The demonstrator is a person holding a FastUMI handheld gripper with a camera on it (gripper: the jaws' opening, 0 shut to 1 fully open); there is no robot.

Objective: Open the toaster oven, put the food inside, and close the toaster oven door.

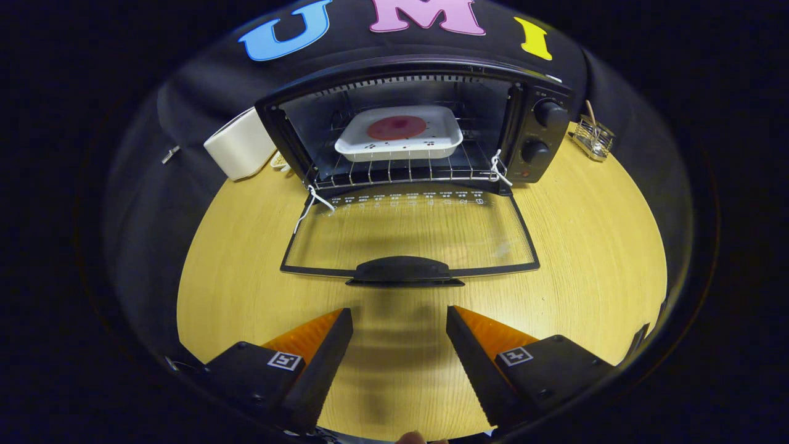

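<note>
Facing: toaster oven (pixel 431 80) mouth turned straight toward the fingers, long axis running side to side across the table.
Surface: round pale wooden table (pixel 585 234), grain visible, ringed by black cloth booth wall behind and around.
Door: glass door (pixel 410 237) dropped fully down, lying flat on the table, hinged at the oven's lower front; dark handle (pixel 404 271) at its near edge, just ahead of the fingertips and apart from them.
Rack: wire rack (pixel 400 172) inside the cavity, reaching to the front lip.
Food: white rectangular dish (pixel 399 145) with a round reddish patty (pixel 396 127) in it, resting on the rack well inside the oven, long side parallel to the door.
Controls: two black knobs (pixel 542 132) stacked on the oven's right panel.
Neighbours: white appliance (pixel 240 151) close beside the oven's left; small wire basket (pixel 592 139) near its right, apart.
Gripper: gripper (pixel 399 320) spread wide, orange-and-black fingers (pixel 320 345) gripping nothing, touching nothing, bare tabletop showing between them.
</note>
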